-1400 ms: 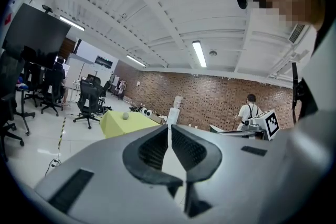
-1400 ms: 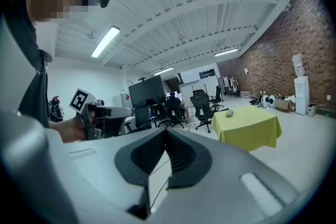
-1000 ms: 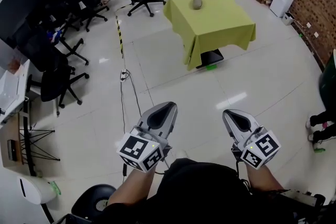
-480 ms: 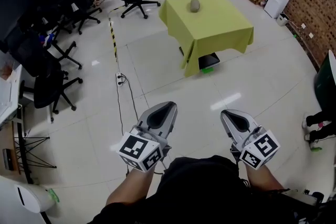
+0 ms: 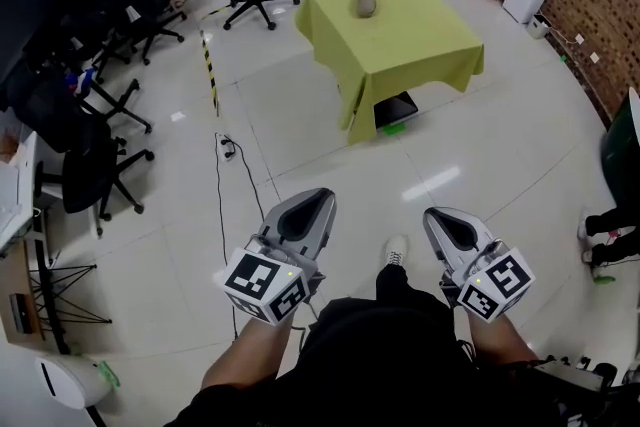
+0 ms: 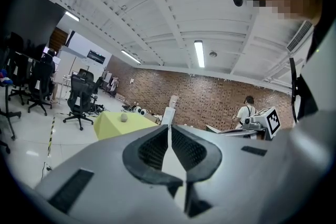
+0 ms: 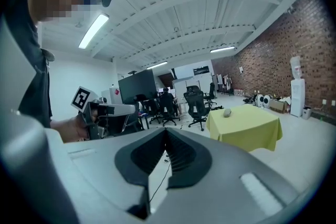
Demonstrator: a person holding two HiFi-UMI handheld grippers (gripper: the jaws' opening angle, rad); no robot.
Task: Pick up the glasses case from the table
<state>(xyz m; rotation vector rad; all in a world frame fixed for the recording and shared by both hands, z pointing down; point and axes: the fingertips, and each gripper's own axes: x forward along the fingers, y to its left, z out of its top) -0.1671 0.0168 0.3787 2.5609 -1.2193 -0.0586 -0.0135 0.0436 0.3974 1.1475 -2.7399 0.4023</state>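
On the left, the left gripper (image 5: 312, 210) is held low in front of the body. Its own view (image 6: 169, 128) shows the two jaws pressed together with nothing between them.

Between the two grippers, but far ahead of them, stands the table (image 5: 430, 50) with the yellow cloth. A wide stretch of floor (image 5: 330, 145) separates it from us. The glasses case (image 5: 366, 3) lies on the table top, toward the far side and a little left of the middle. It is a small grey oval. Its long axis seems to run from near to far, but the case is too small here for us to be sure. In the left gripper view the case (image 6: 124, 117) sits to the left of the jaws, and in the right gripper view (image 7: 227, 112) it sits to the right of them. We judge from this that both grippers point slightly inward and neither is aimed at the case.

On the right, the right gripper (image 5: 445, 225) is at about the same height and its jaws (image 7: 166, 134) are also closed on nothing.

Both are well apart from the case, and neither hand is clearly nearer. We think the coming move needs a walk forward to the table, and then one gripper must open before it can take the case.
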